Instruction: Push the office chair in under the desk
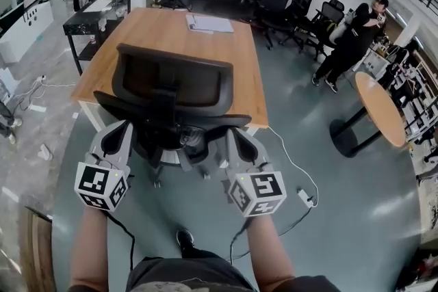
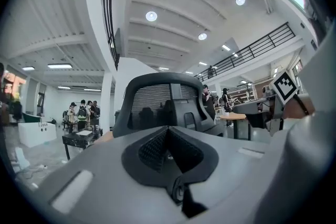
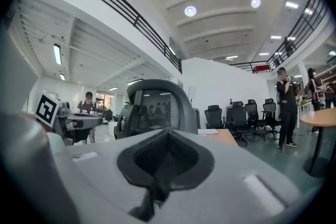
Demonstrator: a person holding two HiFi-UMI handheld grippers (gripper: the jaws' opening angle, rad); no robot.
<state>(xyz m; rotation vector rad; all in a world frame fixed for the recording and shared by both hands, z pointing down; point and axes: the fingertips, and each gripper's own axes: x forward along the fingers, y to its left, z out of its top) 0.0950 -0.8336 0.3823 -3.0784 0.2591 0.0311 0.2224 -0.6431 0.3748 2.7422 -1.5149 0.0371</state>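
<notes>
a wooden desk stands mid-floor, and the black office chair is at its near edge, backrest toward the person and seat not yet under the top. the left gripper and right gripper sit low behind the chair's two sides, each with its jaws pressed together on nothing.
</notes>
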